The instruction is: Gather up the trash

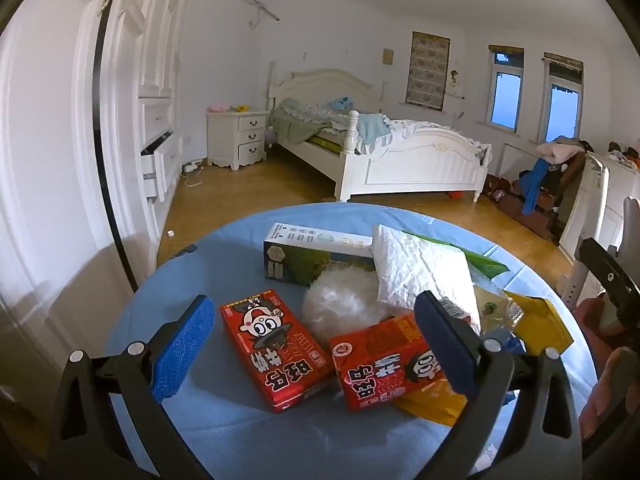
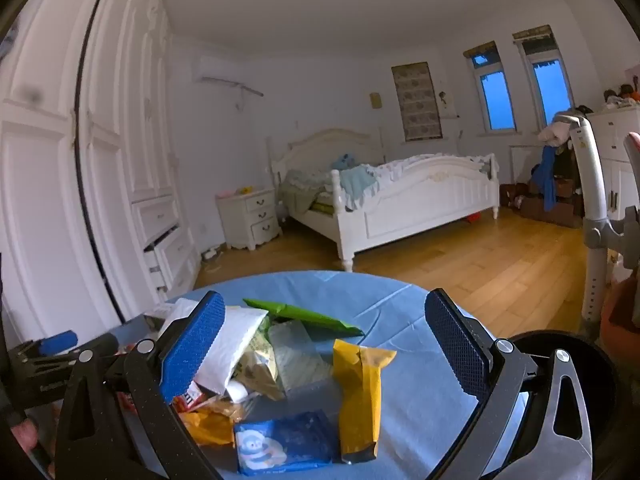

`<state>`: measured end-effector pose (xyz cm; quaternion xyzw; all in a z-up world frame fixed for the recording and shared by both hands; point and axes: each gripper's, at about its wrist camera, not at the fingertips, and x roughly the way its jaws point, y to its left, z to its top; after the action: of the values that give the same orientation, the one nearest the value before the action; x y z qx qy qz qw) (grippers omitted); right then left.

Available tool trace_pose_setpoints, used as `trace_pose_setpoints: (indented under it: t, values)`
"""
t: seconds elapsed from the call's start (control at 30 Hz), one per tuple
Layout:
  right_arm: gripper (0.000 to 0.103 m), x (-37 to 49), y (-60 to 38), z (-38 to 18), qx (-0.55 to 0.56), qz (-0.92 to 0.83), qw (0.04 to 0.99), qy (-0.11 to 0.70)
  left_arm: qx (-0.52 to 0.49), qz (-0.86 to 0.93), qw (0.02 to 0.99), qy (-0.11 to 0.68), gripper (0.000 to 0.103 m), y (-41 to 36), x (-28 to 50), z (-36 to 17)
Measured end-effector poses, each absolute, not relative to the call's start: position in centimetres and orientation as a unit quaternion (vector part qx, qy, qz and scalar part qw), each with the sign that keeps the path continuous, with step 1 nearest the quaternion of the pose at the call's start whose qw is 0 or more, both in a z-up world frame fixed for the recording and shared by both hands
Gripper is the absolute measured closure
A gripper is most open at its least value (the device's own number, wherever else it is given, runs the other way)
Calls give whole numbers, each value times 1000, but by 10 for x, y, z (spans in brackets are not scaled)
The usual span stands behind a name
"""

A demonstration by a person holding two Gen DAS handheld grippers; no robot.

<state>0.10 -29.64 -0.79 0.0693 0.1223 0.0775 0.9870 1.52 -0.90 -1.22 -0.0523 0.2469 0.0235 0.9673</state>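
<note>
Trash lies on a round table with a blue cloth (image 1: 248, 420). In the left wrist view my left gripper (image 1: 316, 344) is open above two red drink cartons (image 1: 274, 346) (image 1: 386, 364), a white fluffy ball (image 1: 340, 300), a green-and-white box (image 1: 312, 254) and a white packet (image 1: 420, 268). In the right wrist view my right gripper (image 2: 324, 344) is open over a yellow wrapper (image 2: 360, 388), a blue tissue pack (image 2: 282, 446), a clear wrapper (image 2: 296, 352), a green wrapper (image 2: 304, 314) and a white packet (image 2: 230, 340). Both grippers are empty.
A black round bin rim (image 2: 560, 340) shows at the table's right. A grey chair frame (image 2: 588, 200) stands further right. A white wardrobe with open drawers (image 1: 158, 160) is on the left. A bed (image 1: 380, 148) and wood floor lie beyond.
</note>
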Motion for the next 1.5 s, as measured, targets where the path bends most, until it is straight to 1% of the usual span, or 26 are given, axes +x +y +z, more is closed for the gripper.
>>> trace_pose_setpoints:
  t: [0.07, 0.17, 0.3, 0.9, 1.5]
  values:
    - [4, -3, -297, -3, 66, 77, 987, 123, -55, 24, 967, 247, 4, -10, 15, -12]
    - [4, 2, -294, -15, 67, 78, 987, 123, -55, 24, 967, 248, 4, -10, 15, -11]
    - [4, 4, -292, -16, 63, 77, 987, 123, -55, 24, 967, 248, 4, -10, 15, -11]
    - [4, -2, -292, -6, 60, 78, 987, 125, -66, 25, 962, 263, 4, -3, 22, -14]
    - [4, 4, -279, -5, 8, 87, 986, 145, -94, 17, 955, 279, 4, 7, 24, -18]
